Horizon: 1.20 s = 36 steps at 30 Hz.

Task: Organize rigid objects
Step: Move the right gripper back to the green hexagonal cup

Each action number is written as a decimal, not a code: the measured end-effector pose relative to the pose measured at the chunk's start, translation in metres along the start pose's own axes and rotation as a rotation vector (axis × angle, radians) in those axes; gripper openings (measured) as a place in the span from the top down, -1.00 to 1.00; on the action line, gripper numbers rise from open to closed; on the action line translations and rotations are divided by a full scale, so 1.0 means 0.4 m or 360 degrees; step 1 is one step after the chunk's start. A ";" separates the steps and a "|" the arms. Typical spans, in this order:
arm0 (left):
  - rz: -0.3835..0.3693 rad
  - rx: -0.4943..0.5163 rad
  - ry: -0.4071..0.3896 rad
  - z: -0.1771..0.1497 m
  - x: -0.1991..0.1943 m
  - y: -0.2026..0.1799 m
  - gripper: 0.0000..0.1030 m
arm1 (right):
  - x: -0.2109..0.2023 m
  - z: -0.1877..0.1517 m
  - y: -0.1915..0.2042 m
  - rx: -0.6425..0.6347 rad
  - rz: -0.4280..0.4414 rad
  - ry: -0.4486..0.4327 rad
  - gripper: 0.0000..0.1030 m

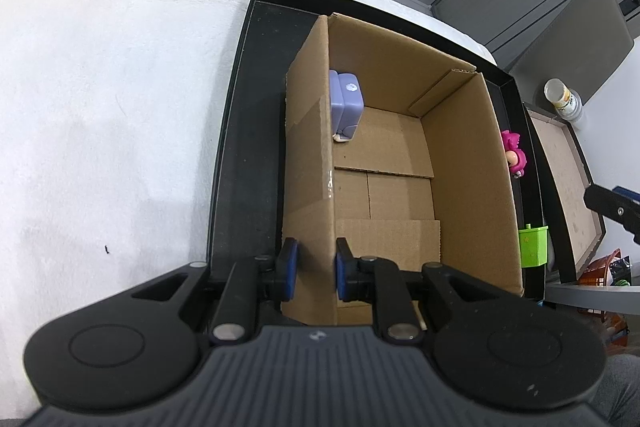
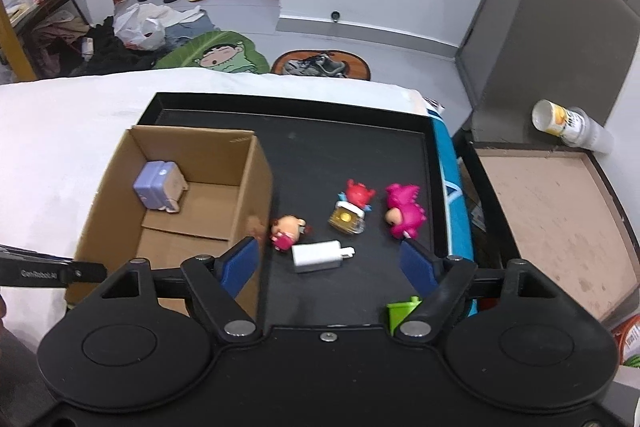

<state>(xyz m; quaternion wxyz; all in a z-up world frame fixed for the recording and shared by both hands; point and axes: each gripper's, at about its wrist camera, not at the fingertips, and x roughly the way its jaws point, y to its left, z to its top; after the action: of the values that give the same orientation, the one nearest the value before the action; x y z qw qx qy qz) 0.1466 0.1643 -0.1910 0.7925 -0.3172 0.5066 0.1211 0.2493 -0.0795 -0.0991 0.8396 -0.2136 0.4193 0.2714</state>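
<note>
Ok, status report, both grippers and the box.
Left gripper shut on cardboard box wall. Right gripper open, empty, above white charger. Purple toy boxed. Nothing blocking.

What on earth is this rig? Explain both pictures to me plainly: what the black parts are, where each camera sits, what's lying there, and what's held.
A person holds a pair of tongs in each hand, with a camera looking along each pair. The left-hand view shows the left tongs clamped on a wall of the cardboard box, steadying it. The right-hand view shows the right tongs open and empty above a black tray. In the box lies a purple toy. On the tray lie a white charger, three small figures, the pink one rightmost, and a green block.
</note>
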 end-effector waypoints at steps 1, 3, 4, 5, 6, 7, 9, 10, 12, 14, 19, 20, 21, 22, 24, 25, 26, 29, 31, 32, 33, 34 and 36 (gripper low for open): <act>0.0001 0.0001 0.0000 0.000 0.000 0.000 0.66 | 0.000 -0.004 -0.009 0.0008 -0.0006 0.0003 -0.54; 0.0003 0.0001 -0.0001 0.000 0.001 0.000 0.66 | 0.000 -0.012 -0.029 0.0033 -0.0012 0.0011 -0.55; 0.0003 0.0002 -0.0002 0.000 0.001 0.001 0.66 | 0.001 -0.016 -0.039 0.0048 -0.0016 0.0015 -0.55; 0.0004 0.0002 -0.0002 0.001 0.001 0.000 0.66 | 0.002 -0.021 -0.051 0.0064 -0.0020 0.0021 -0.55; 0.0003 0.0001 -0.0003 0.001 0.001 0.000 0.66 | 0.002 -0.025 -0.058 0.0077 -0.0022 0.0025 -0.55; 0.0003 0.0002 -0.0005 0.001 0.001 0.000 0.66 | 0.003 -0.028 -0.068 0.0090 -0.0024 0.0031 -0.55; 0.0005 0.0004 -0.0006 0.001 0.000 -0.002 0.66 | 0.007 -0.036 -0.083 0.0108 -0.0039 0.0041 -0.55; 0.0005 0.0004 -0.0007 0.002 0.000 -0.001 0.66 | 0.009 -0.040 -0.092 0.0116 -0.0047 0.0046 -0.55; 0.0008 0.0002 -0.0008 0.002 -0.001 -0.002 0.66 | 0.014 -0.048 -0.106 0.0136 -0.0055 0.0062 -0.55; 0.0009 0.0004 -0.0010 0.001 -0.002 -0.003 0.66 | 0.018 -0.053 -0.121 0.0162 -0.0048 0.0079 -0.55; 0.0012 0.0000 -0.0008 0.002 -0.002 -0.004 0.66 | 0.029 -0.069 -0.149 0.0203 -0.0067 0.0125 -0.55; 0.0013 -0.0001 -0.0009 0.002 -0.003 -0.004 0.66 | 0.032 -0.073 -0.156 0.0216 -0.0070 0.0135 -0.55; 0.0014 -0.0001 -0.0011 0.003 -0.003 -0.005 0.66 | 0.037 -0.077 -0.163 0.0226 -0.0076 0.0145 -0.55; 0.0014 0.0000 -0.0012 0.003 -0.003 -0.005 0.66 | 0.041 -0.081 -0.170 0.0237 -0.0081 0.0156 -0.55; 0.0014 -0.0001 -0.0012 0.003 -0.003 -0.006 0.66 | 0.050 -0.089 -0.187 0.0262 -0.0083 0.0179 -0.55; 0.0016 -0.0002 -0.0012 0.003 -0.003 -0.006 0.66 | 0.055 -0.094 -0.195 0.0280 -0.0084 0.0195 -0.55; 0.0018 -0.0003 -0.0010 0.003 -0.002 -0.006 0.66 | 0.061 -0.098 -0.203 0.0302 -0.0077 0.0212 -0.55; 0.0019 -0.0006 -0.0007 0.003 -0.001 -0.007 0.66 | 0.083 -0.110 -0.233 0.0397 -0.0038 0.0269 -0.54; 0.0016 -0.0008 -0.0007 0.003 0.000 -0.007 0.66 | 0.101 -0.119 -0.258 0.0502 -0.0002 0.0314 -0.53; 0.0017 -0.0009 -0.0007 0.003 0.000 -0.006 0.66 | 0.110 -0.125 -0.267 0.0545 0.0003 0.0339 -0.50; 0.0016 -0.0010 -0.0006 0.003 0.000 -0.006 0.66 | 0.119 -0.130 -0.275 0.0575 0.0012 0.0357 -0.45; 0.0015 -0.0011 -0.0007 0.003 0.001 -0.006 0.66 | 0.126 -0.133 -0.280 0.0597 0.0025 0.0366 -0.43; 0.0015 -0.0007 -0.0006 0.003 0.002 -0.005 0.66 | 0.135 -0.137 -0.285 0.0634 0.0068 0.0370 -0.33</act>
<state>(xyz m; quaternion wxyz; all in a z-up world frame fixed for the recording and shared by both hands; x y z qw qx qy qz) 0.1488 0.1632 -0.1905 0.7923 -0.3164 0.5062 0.1265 0.3165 -0.1836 -0.1590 0.8053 -0.0645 0.5630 0.1745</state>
